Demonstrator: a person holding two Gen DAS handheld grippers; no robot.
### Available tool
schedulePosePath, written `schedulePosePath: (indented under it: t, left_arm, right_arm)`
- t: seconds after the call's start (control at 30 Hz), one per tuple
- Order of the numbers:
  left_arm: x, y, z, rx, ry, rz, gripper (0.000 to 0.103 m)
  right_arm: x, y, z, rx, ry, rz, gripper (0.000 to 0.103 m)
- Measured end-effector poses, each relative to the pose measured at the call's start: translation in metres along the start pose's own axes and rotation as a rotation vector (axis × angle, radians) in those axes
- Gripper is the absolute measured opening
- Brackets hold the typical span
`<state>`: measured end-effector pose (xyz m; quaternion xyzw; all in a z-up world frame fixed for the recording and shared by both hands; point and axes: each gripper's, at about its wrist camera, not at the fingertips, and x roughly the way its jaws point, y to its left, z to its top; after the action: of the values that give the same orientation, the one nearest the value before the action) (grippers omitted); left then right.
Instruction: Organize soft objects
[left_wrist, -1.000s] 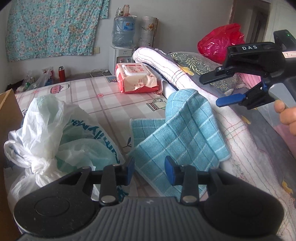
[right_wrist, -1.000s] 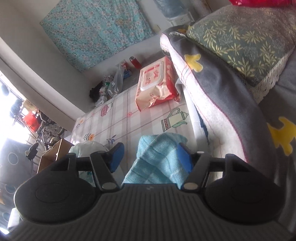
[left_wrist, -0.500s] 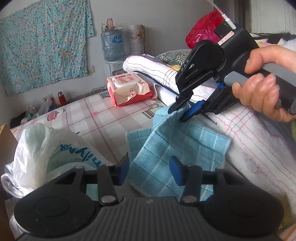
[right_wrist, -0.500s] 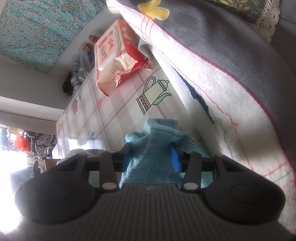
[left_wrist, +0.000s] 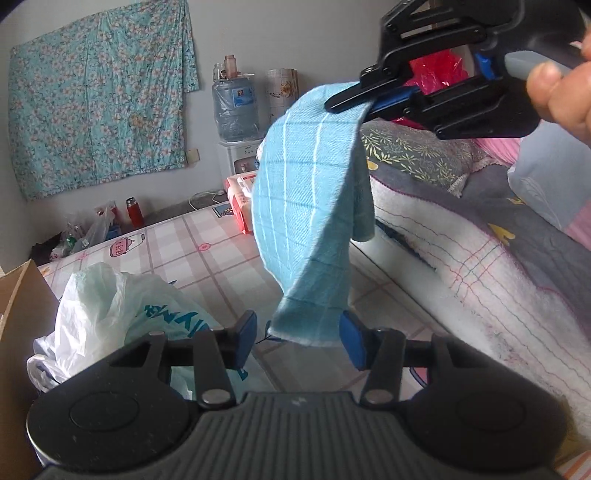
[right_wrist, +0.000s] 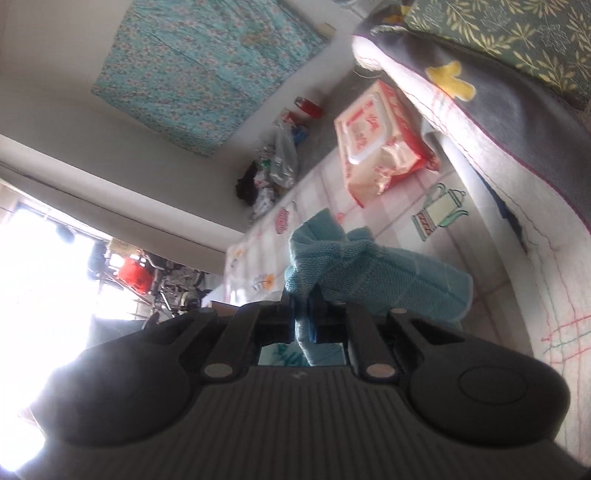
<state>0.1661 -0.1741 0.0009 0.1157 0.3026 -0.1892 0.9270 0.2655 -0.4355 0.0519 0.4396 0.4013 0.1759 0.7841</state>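
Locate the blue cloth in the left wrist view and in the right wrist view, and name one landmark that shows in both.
Left wrist view: the blue cloth hangs at centre, pinched at its top by the right gripper.
Right wrist view: it bunches at centre, just above the closed fingertips.
Shared landmark: the red and white wipes pack, partly hidden behind the cloth in the left wrist view.
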Motion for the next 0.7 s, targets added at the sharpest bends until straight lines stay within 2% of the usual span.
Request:
schedulePosePath:
  t: [0.1,0.17,0.23,0.33,0.4,0.47,0.53,0.63,0.7]
  left_arm:
    - [-0.005,0.005,-0.003,-0.025,0.005,-0.003,0.051]
    - [-0.005,0.006,-0.009,-0.028,0.031,-0.004,0.051]
    - [-0.005,0.006,-0.017,-0.030,0.061,-0.002,0.051]
    - [-0.007,0.010,-0.026,-0.042,0.097,-0.011,0.051]
    - [-0.011,0.014,-0.031,-0.057,0.108,-0.017,0.051]
    - [-0.016,0.020,-0.035,-0.064,0.114,-0.015,0.051]
    - [-0.023,0.025,-0.038,-0.069,0.115,-0.008,0.051]
    - [-0.032,0.033,-0.044,-0.093,0.121,-0.004,0.051]
    - [-0.037,0.038,-0.047,-0.110,0.129,-0.007,0.051]
  right_arm:
    - [-0.030,0.008,-0.013,-0.018,-0.065,0.032,0.005]
    - [-0.043,-0.005,-0.026,-0.005,-0.086,0.001,0.005]
    - [-0.048,-0.029,-0.041,0.010,-0.084,-0.082,0.005]
    - [-0.041,-0.062,-0.058,-0.054,-0.075,-0.298,0.005]
    - [-0.036,-0.071,-0.062,-0.097,-0.055,-0.364,0.005]
    - [-0.029,-0.061,-0.065,-0.203,-0.019,-0.388,0.006]
    - [-0.021,-0.040,-0.072,-0.332,0.045,-0.371,0.007]
    - [-0.004,-0.010,-0.087,-0.480,0.201,-0.311,0.009]
    - [0.013,-0.002,-0.098,-0.488,0.316,-0.265,0.009]
